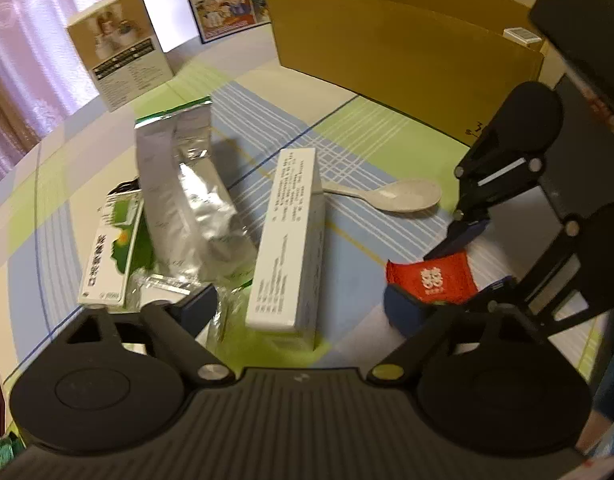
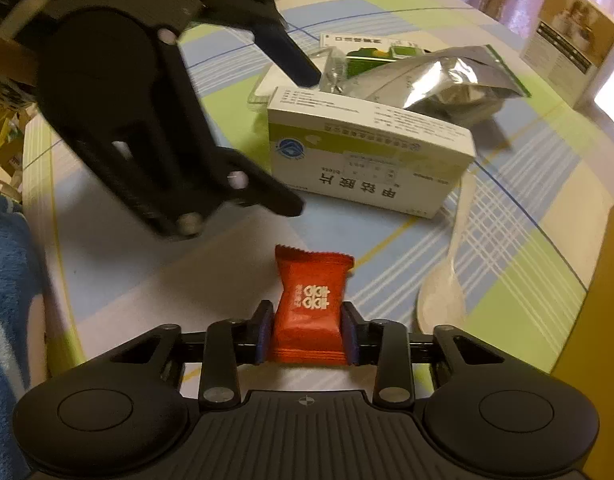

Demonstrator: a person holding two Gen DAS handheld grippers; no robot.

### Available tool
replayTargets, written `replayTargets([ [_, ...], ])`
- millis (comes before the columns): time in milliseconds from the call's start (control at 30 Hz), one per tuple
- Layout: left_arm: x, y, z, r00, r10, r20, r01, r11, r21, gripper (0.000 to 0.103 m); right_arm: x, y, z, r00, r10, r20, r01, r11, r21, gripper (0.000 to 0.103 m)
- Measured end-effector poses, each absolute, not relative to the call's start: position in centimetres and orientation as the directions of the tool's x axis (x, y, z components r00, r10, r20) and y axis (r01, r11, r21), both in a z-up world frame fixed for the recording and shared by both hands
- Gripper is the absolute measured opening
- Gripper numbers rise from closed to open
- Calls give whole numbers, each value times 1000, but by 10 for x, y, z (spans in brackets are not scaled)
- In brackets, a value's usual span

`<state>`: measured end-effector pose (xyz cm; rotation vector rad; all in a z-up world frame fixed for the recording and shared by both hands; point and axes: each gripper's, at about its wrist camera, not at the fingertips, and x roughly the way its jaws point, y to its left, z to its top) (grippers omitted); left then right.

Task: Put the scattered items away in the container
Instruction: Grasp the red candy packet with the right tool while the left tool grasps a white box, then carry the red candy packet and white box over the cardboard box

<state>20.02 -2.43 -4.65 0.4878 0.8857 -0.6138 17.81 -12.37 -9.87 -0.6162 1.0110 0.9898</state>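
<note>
The red candy wrapper [image 2: 307, 312] looks like thin matt film with a crimped edge, and the silver pouch [image 1: 191, 208] is crinkled, mirror-glossy foil. The white medicine box [image 1: 287, 240] and the brown container [image 1: 407, 60] are both matt card (the container plain corrugated board), while the pale spoon [image 1: 403, 196] looks like smooth speckled plastic. A smooth printed check cloth covers the bench [image 1: 347, 128], and each claw, left [image 1: 307, 312] and right [image 2: 307, 332], is matt black plastic with shiny metal pivot screws.

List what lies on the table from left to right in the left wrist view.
Green and white box → silver foil pouch → long white box → white spoon → red candy packet, pinched in the right gripper.
</note>
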Motion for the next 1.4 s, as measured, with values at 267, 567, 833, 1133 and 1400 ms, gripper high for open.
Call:
replayTargets([
  [267, 202, -32, -57, 449, -251, -858, 659, 742, 128, 21, 171, -143, -93, 179, 372, -911, -871, 490, 28, 25],
  [567, 145, -9, -47, 378, -258, -889, 643, 764, 52, 20, 156, -166, -88, 152, 356, -922, -854, 516, 58, 25],
  [833, 139, -9, -43, 383, -243, -891, 616, 786, 50, 31, 151, -163, -94, 185, 312, -932, -859, 512, 1, 32],
  [1133, 160, -29, -53, 356, -231, -905, 635, 771, 53, 31, 158, -161, -101, 151, 309, -939, -862, 506, 28, 42],
  [1400, 163, -32, -59, 330, -224, -917, 634, 772, 40, 20, 155, -159, -99, 165, 298, -940, -859, 512, 12, 27],
])
